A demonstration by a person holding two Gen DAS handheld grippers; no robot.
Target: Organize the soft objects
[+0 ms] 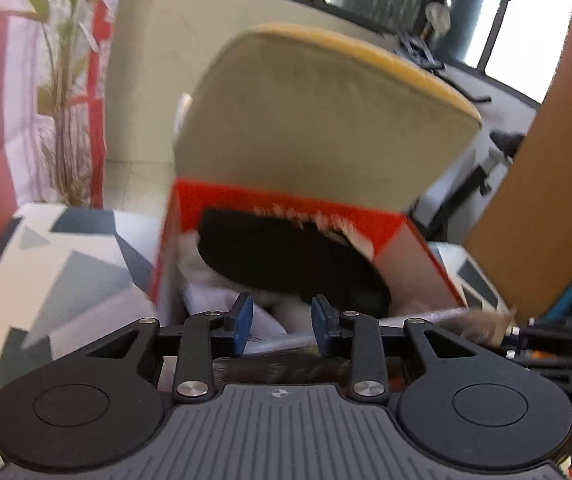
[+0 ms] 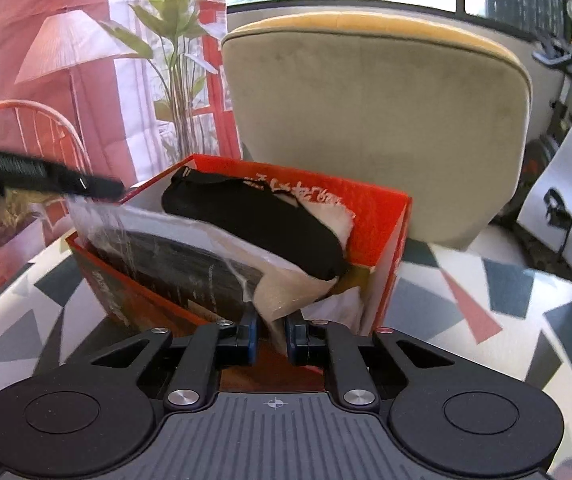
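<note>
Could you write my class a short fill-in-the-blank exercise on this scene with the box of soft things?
1. The black sock lies inside a box coloured ____.
2. Behind the box stands a chair back with a trim of ____ along its top edge.
3. The right gripper pinches the ____ bag at the near edge of the box.

Missing words: red; yellow; plastic

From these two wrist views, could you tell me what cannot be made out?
- Red box bottom: both views, covered by the black sock and plastic-wrapped package.
- Box lettering: left view, blurred.
- Right gripper pad contact on the package: its own fingers hide it.
</note>
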